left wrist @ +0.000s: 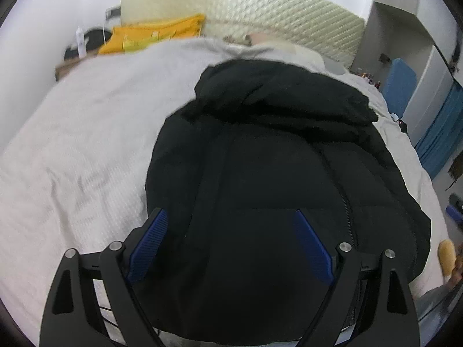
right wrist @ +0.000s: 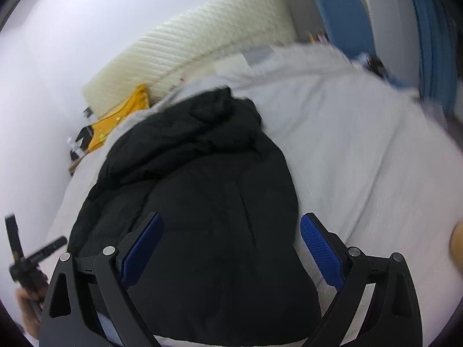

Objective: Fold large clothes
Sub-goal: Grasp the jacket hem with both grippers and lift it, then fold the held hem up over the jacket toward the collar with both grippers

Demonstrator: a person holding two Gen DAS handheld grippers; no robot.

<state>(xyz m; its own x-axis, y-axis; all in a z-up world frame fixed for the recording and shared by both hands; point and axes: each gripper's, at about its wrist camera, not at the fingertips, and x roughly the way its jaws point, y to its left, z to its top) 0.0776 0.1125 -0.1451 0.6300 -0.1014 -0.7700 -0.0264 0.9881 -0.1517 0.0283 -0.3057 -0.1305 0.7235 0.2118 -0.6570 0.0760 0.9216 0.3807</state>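
A large black padded jacket (left wrist: 275,156) with a hood lies on a bed with a white cover (left wrist: 86,133). Its hood end is toward the headboard and its sleeves look folded in. My left gripper (left wrist: 230,217) is open and empty above the jacket's near end. In the right wrist view the jacket (right wrist: 202,190) fills the middle. My right gripper (right wrist: 231,222) is open and empty over the jacket's near right edge. Part of the left gripper shows at the left edge (right wrist: 26,257).
A cream quilted headboard (left wrist: 260,8) stands behind the bed. A yellow cloth (left wrist: 153,36) and small dark items lie at the far left corner. A blue chair (left wrist: 400,82) and blue curtain (left wrist: 442,127) are to the right of the bed.
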